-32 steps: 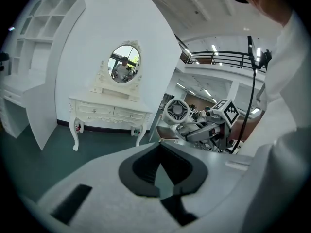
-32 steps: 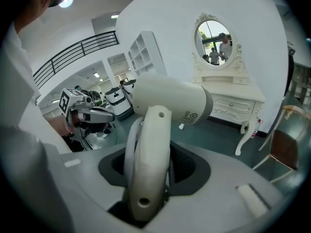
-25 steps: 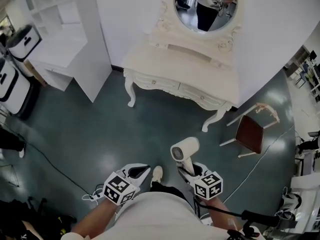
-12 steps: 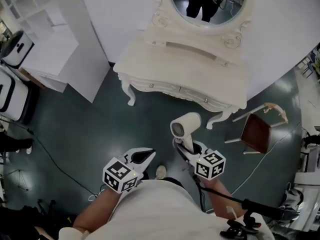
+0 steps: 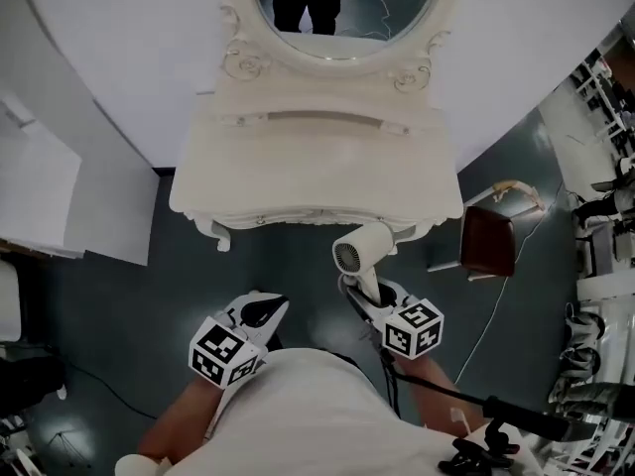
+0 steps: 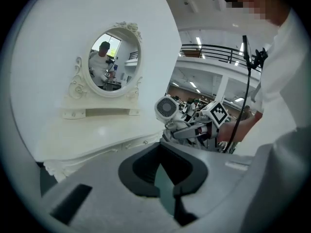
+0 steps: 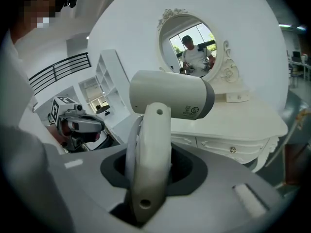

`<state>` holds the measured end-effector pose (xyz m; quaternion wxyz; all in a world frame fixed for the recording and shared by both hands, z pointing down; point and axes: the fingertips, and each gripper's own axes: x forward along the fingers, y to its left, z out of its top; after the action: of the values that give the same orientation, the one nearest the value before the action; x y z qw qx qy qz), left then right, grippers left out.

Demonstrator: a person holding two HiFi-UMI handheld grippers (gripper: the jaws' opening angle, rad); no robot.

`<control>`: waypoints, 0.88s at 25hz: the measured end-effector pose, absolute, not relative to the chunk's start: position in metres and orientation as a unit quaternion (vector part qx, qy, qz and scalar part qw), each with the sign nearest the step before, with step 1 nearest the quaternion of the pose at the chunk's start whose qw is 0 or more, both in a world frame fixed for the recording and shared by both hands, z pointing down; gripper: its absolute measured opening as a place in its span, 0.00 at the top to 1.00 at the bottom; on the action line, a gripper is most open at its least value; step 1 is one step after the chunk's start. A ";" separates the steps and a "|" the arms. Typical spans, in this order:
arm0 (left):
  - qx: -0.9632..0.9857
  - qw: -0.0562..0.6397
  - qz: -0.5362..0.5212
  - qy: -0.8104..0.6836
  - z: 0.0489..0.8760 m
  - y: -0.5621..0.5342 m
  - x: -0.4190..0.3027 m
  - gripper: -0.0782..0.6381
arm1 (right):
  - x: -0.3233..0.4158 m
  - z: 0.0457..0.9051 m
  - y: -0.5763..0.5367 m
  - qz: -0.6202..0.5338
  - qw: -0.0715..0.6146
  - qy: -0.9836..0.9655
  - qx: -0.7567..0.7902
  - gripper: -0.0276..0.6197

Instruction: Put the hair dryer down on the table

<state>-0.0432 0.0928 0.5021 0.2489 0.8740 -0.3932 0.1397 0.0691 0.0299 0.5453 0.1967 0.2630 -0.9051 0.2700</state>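
White vanity table [image 5: 298, 167] ahead; right gripper [image 5: 366, 296] clamps hair dryer [image 5: 359, 251] handle by its near edge; left gripper [image 5: 270, 310] closed, empty.

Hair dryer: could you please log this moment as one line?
hair dryer: gripped by handle in right gripper | position: by dressing table front edge | left gripper: empty | placed: no

Person, lower centre of head view: white short-slv shirt [image 5: 308, 419]. Thin black cable [image 6: 248, 93] runs down shirt front, right side of left gripper view.
Held units, 2 pcs:
- left gripper [image 5: 266, 310]: white shell, black lining, rear cube [image 5: 220, 353] w/ black-and-white square markers.
- right gripper [image 5: 365, 296]: same build, marker block [image 5: 412, 328] likewise (print differs per face).
Seen close up in the gripper views: matte grey housing, dark rounded recess. Dark rect. slot [image 6: 70, 204] at lower left on left unit.
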 end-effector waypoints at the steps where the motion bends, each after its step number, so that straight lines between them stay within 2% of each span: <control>1: 0.880 0.247 0.145 -0.380 0.501 0.079 -0.054 0.89 | 0.064 0.544 0.020 0.272 0.198 -0.900 0.276 0.75; 11: 0.912 0.236 0.175 -0.287 0.500 -0.023 -0.133 0.89 | 0.019 0.542 -0.080 0.288 0.194 -0.857 0.381 0.75; 22: 0.900 0.235 0.159 -0.330 0.488 -0.132 -0.128 0.89 | 0.036 0.593 -0.215 0.280 0.260 -0.850 0.362 0.75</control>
<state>-0.1282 -0.1319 0.4881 0.2353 0.9001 -0.3304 0.1592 0.0359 -0.2153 0.5930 0.2597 0.3623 -0.8503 0.2799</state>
